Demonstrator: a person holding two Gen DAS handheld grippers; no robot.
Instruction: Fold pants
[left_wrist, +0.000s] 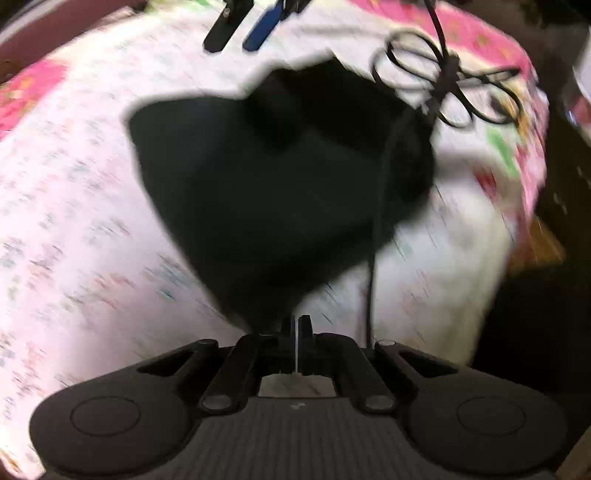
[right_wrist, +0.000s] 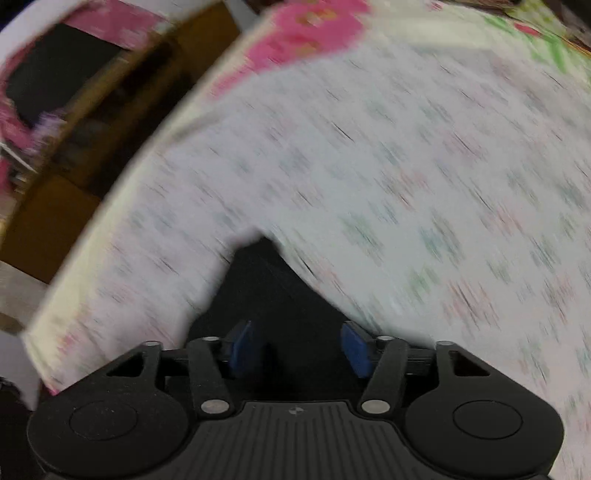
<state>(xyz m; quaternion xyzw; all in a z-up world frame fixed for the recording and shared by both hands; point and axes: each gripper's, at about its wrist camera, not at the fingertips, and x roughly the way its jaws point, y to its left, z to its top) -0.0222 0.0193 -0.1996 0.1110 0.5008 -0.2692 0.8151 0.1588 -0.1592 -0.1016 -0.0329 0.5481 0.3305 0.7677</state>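
Already the black cloth pants (left_wrist: 280, 177) lie bunched mid-bed on the flowered white bedsheet (left_wrist: 85, 221), one end pinched in the pressed-together left claw (left_wrist: 297, 325); right claw (right_wrist: 301, 345) spread over cloth; neat folding remains
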